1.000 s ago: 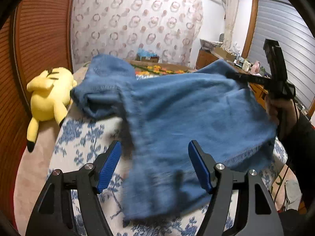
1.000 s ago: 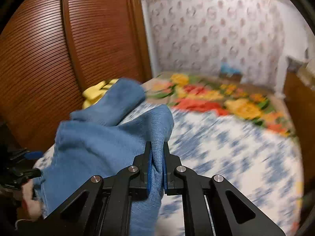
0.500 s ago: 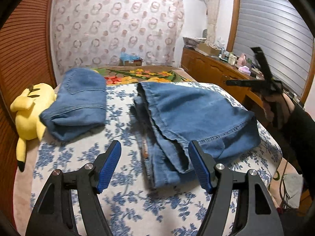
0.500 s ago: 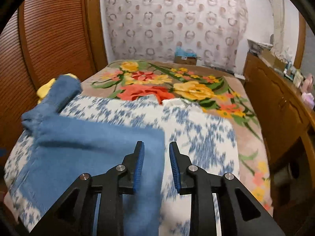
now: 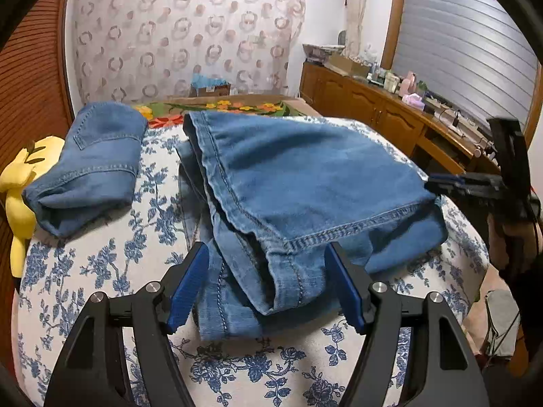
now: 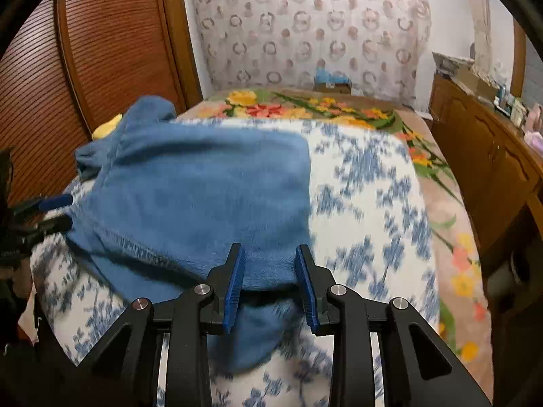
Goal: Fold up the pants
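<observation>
While the pants (image 5: 305, 183) lie folded in the middle of the bed (image 5: 101, 271), on its blue-flowered white cover, neither tool is closed on them. A doubled leg panel is laid across the top, with its stitched hem toward the near edge; the waistband and further layers are bunched beneath it on the near left.

The left gripper (image 5: 266, 285) is held wide, its blue pads (image 5: 185, 288) standing either side of the near bunched fold. No pad is seen pressing the cloth.

The right gripper (image 6: 269, 285) is seen narrow, and its jaws are opening. The near edge of the denim lies between the pads (image 6: 234, 285), but a gap is seen on both sides, so nothing is gripped. In the left view this tool is seen at the right edge of the bed, just beside the pants' right corner, carried by a hand (image 5: 512, 237).

A second pair of jeans (image 5: 91, 166), already folded, is set apart on the far left of the cover. A yellow plush (image 5: 20, 183) is touched by it at the bed's left edge. A floral blanket (image 6: 305, 108) is spread behind, and a wooden dresser (image 5: 390, 118) stands along the right.
</observation>
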The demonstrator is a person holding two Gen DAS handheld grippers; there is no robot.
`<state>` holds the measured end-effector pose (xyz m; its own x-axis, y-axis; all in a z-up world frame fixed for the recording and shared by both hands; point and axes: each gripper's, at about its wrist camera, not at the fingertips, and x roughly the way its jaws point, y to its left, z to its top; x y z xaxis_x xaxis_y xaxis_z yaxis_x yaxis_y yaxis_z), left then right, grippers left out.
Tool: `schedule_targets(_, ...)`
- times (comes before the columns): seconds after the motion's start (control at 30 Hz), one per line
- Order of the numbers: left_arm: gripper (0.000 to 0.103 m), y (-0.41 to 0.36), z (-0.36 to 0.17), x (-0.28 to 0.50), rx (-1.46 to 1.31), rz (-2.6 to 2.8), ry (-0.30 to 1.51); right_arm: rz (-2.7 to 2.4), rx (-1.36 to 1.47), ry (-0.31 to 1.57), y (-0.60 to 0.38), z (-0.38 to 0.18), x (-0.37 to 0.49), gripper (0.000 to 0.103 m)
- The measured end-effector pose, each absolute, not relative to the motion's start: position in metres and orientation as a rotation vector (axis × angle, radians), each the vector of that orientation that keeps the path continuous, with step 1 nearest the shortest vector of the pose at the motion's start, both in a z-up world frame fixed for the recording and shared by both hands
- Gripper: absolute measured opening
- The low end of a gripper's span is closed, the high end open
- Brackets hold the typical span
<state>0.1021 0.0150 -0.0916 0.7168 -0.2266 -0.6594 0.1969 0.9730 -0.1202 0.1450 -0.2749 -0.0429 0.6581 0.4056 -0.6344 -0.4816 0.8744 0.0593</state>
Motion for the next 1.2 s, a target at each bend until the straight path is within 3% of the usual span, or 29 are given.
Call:
schedule_targets(0.2,0.071,0.015,-0.094,0.101,-0.052,-0.234,0.748,0.503,-0.096,0.718,-0.279,-0.064,0.137,0.033)
schedule_targets(0.3,0.064,0.012,-0.094,0.100,-0.059,-0.244,0.745,0.505,-0.069,0.713,-0.283,-0.066,0.137,0.033)
schedule_targets(0.5,0.047,0.003,-0.097,0.097,-0.042,-0.276,0.756,0.489,-0.072,0.688,-0.280,-0.070,0.124,0.034)
schedule_targets(0.57,0.031,0.004,-0.100,0.100,-0.042,-0.284,0.761,0.489,-0.060,0.685,-0.275,-0.073,0.125,0.034)
schedule_targets(0.67,0.017,0.003,-0.098,0.098,-0.046,-0.304,0.758,0.496,-0.046,0.677,-0.275,-0.072,0.120,0.034)
schedule_targets(0.8,0.015,0.009,-0.081,0.086,-0.044,-0.295,0.699,0.504,-0.035,0.646,-0.279,-0.063,0.115,0.035)
schedule_targets(1.0,0.015,0.029,-0.091,0.090,-0.058,-0.238,0.743,0.515,-0.007,0.565,-0.283,-0.036,0.104,0.046)
schedule_targets(1.2,0.021,0.025,-0.102,0.091,-0.059,-0.222,0.775,0.486,0.000,0.591,-0.275,-0.040,0.120,0.047)
